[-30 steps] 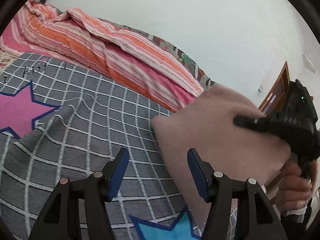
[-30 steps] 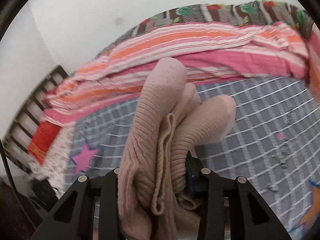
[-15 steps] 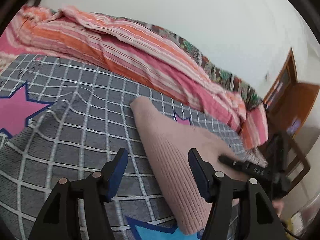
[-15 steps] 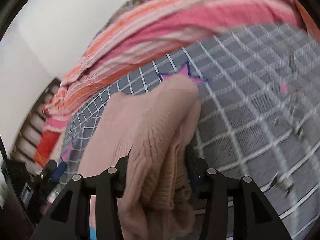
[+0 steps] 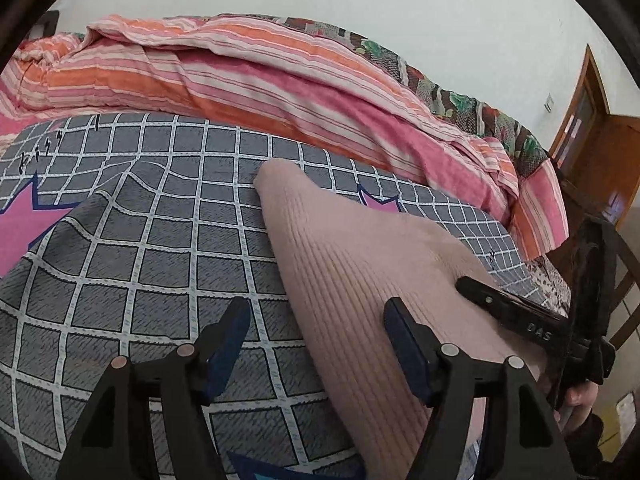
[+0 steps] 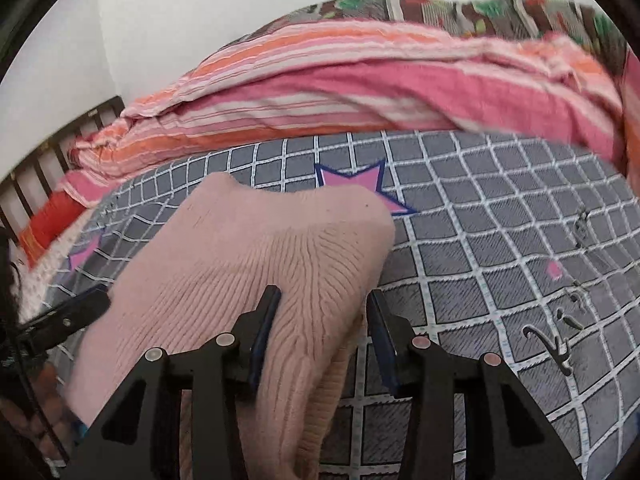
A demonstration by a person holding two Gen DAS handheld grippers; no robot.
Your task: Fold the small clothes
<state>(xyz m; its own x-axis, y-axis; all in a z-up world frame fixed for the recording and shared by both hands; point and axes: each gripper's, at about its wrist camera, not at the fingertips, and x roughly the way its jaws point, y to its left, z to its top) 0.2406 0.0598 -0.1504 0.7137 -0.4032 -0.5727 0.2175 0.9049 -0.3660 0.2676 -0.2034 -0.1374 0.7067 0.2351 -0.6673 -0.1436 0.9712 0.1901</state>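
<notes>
A pink ribbed knit garment (image 5: 360,272) lies on the grey checked bedsheet (image 5: 140,240), its far end pointing at the striped quilt. My left gripper (image 5: 316,324) hovers over the garment's left edge. Its jaws are opening and the pads press on nothing. My right gripper (image 6: 320,320) is shut on a thick fold of the garment (image 6: 260,248), low over the sheet (image 6: 500,240). The right gripper (image 5: 520,320) also shows in the left wrist view, lying across the garment's right side. In the right wrist view the left gripper (image 6: 68,320) sits at the garment's left edge.
A rumpled pink and orange striped quilt (image 5: 240,72) runs along the far side of the bed against a white wall. A wooden door (image 5: 600,120) stands at the right. Dark bed rails (image 6: 48,140) close the left end. A hand (image 5: 580,396) holds the right gripper.
The right gripper has come down and laid the pink garment on the sheet, where it spread out flat. The left gripper shifted towards the garment's edge and its jaws widened.
</notes>
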